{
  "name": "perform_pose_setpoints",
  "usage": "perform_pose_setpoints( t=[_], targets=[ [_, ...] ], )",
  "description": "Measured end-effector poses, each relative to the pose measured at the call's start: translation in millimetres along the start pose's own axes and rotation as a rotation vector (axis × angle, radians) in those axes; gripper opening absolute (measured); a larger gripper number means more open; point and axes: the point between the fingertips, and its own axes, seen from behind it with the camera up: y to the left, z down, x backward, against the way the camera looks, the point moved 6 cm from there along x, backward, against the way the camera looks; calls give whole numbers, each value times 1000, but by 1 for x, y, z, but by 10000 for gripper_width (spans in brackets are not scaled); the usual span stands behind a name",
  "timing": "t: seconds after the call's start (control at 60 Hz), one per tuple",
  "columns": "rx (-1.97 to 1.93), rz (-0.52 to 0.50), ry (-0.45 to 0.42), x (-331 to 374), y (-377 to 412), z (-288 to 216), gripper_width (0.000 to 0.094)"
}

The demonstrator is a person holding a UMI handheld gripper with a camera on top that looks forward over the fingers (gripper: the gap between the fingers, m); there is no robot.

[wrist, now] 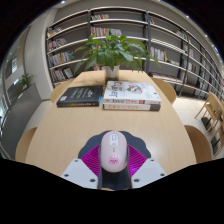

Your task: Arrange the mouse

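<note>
A pale pink and white mouse [112,156] sits clamped between the tool [112,168] fingers, its magenta pads pressing both sides, above the round wooden table [70,135]. Beyond the mouse lie a dark book [81,96] and a white book [131,95] whose cover text is unreadable, with a potted plant [113,50] behind them

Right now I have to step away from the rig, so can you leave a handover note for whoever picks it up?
Gripper: jaws around the white mouse, which sits between the pink pads; whether they press on it cannot be told.
Things: the mouse is at the near edge of the round wooden table. Beyond it lie a dark book and a stack of books, with a potted plant behind.
Done: mouse reached.
Left: likely placing the mouse at its final spot and letting go.
</note>
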Motion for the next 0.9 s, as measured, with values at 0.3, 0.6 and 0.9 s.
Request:
perform_pose_setpoints(
  t=[0.3, 0.6, 0.9],
  targets=[
    [24, 23, 59, -23, 1, 48, 377],
    [8, 104, 20, 10, -10, 18, 776],
    [0, 28, -115, 152, 20, -21, 779]
  ],
)
